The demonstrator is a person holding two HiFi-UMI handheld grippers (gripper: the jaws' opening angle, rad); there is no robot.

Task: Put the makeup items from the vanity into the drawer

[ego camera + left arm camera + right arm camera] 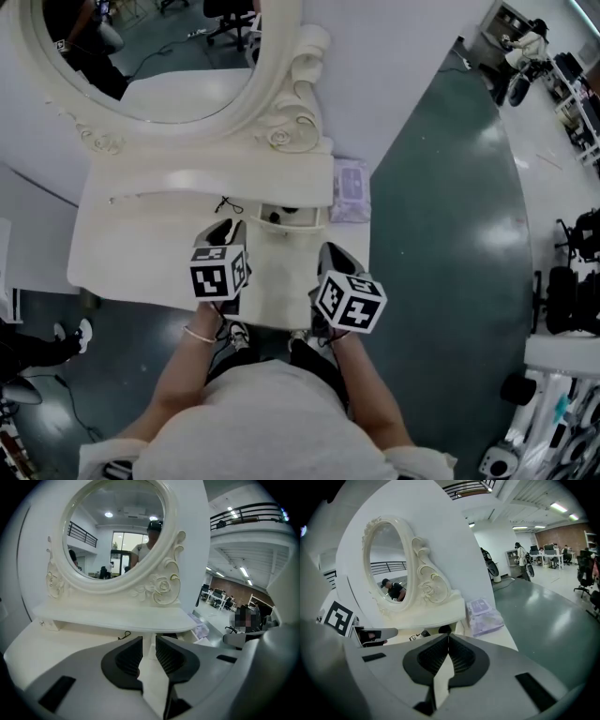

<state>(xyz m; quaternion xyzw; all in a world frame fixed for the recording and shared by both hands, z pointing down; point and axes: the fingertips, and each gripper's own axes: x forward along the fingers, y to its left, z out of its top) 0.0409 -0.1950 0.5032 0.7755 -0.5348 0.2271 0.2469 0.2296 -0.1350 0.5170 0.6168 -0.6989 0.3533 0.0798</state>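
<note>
Cream vanity [141,253], 1 lilac packet [349,190]; left gripper [149,646] jaws parted, empty; right gripper [448,638] jaws clenched.

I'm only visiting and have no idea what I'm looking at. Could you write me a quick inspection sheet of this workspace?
Surface: white vanity top below an ornate cream oval mirror.
Job's things: lavender soft packet at the vanity's right edge; small black curled item by the shelf; dark object under the shelf, too small to name.
Clutter: nothing seen.
Grippers: left gripper, jaws slightly apart with nothing between them; right gripper, jaws together and empty.
Cables: nothing seen on the vanity.
Surroundings: glossy dark green floor, black office chairs, distant desks with people.
</note>
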